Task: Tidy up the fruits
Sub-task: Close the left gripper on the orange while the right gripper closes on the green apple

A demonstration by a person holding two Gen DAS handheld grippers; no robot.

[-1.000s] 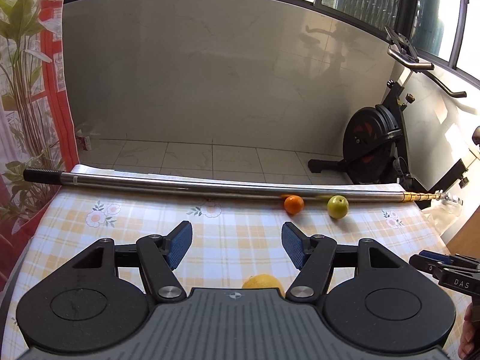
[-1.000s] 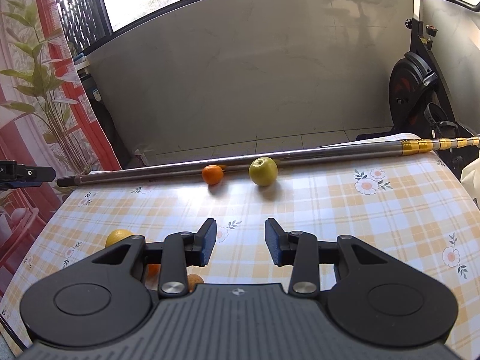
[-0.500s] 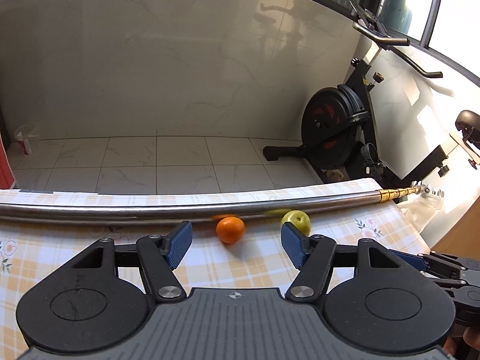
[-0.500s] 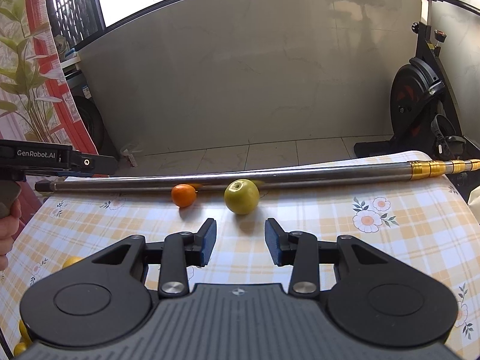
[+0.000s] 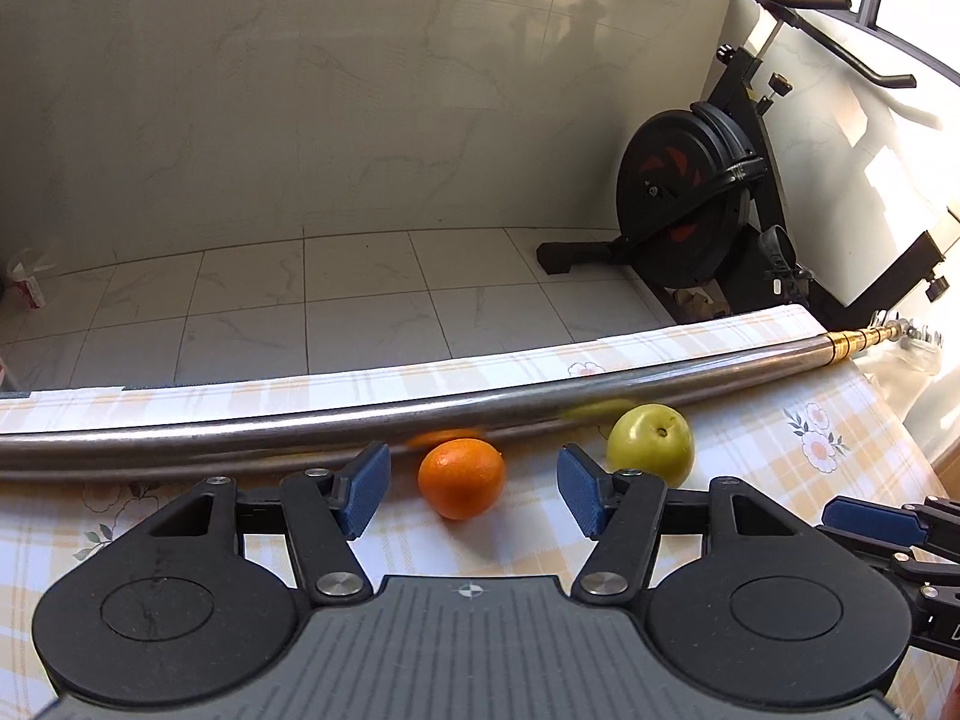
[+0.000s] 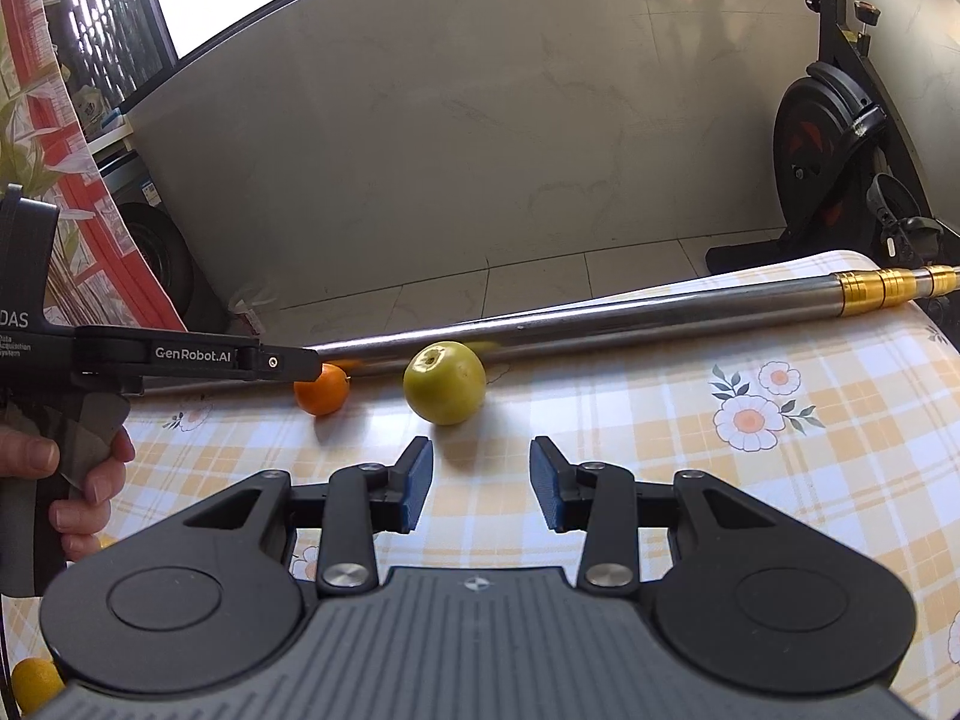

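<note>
- I judge this as the reach for the first fruit: my left gripper (image 5: pixel 468 495) is lined up on the orange (image 5: pixel 461 478), its jaws closing, the orange just ahead of the gap and neither pad touching it.
- The orange sits on the checked tablecloth (image 5: pixel 780 462) close against the steel pole (image 5: pixel 240 441), with the green apple (image 5: pixel 651 445) just beside it to the right.
- My right gripper (image 6: pixel 482 483) is parted and empty, aimed a little to the right of the green apple (image 6: pixel 444 383), which lies near its left pad but apart from it.
- Next I need to ease the left gripper forward until the pads flank the orange, then clamp gently; the pole behind leaves little room.
- Only the right view shows my left hand (image 6: pixel 72 480) on its handle, and a yellow fruit (image 6: pixel 33 684), perhaps a lemon, at the near left edge.
- Only the left view shows how the orange lines up with my left pads.
</note>
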